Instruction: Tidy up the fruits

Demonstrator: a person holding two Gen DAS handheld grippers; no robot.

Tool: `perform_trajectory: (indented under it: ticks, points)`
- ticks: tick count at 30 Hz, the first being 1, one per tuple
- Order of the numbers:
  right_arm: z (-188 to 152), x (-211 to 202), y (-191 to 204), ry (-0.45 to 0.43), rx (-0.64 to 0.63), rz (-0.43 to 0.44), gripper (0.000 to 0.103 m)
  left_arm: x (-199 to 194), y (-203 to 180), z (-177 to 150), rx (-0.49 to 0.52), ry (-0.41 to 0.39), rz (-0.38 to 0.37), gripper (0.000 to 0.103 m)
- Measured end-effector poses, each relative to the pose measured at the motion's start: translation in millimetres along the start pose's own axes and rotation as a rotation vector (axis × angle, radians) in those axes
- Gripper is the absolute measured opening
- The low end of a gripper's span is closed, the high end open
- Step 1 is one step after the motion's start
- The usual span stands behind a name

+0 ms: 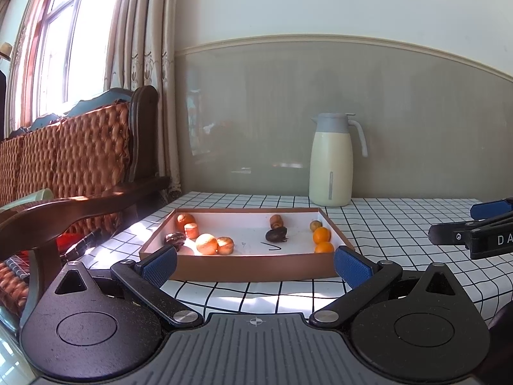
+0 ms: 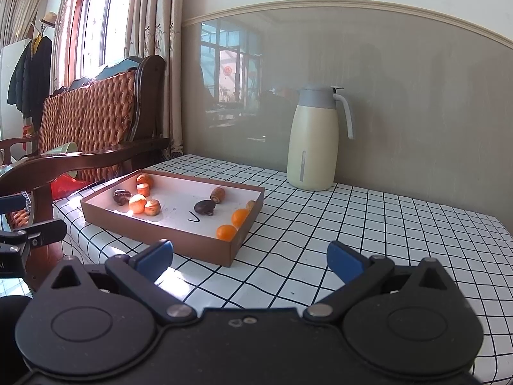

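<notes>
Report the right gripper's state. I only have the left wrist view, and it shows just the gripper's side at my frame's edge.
Observer: The right gripper is open, with nothing between its fingers.
Operator: Say what lies under it.
Observer: Bare checked tablecloth. The near right corner of the tray sits just ahead of the gripper's left finger.

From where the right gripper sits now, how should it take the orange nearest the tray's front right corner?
Come from above with the open right gripper. That orange sits in the corner of the tray, close to both walls, with another orange just behind. Probably close the fingers across its round middle diagonally to the corner, where there looks to be room.
</notes>
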State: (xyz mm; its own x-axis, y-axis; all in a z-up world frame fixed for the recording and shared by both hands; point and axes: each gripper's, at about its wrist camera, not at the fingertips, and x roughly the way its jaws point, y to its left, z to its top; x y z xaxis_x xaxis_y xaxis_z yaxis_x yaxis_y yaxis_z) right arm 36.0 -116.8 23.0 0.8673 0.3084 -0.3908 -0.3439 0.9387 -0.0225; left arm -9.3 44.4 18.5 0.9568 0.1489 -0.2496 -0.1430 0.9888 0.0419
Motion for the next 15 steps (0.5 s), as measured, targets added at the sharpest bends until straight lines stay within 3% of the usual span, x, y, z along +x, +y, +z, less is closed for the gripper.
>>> perform_trajectory:
  ticks: [15]
  points:
    - [1.0, -0.5, 0.1, 0.001, 0.002, 0.000, 0.097, 0.0, -1.7, 0.1, 0.003, -0.009, 0.001, 0.103]
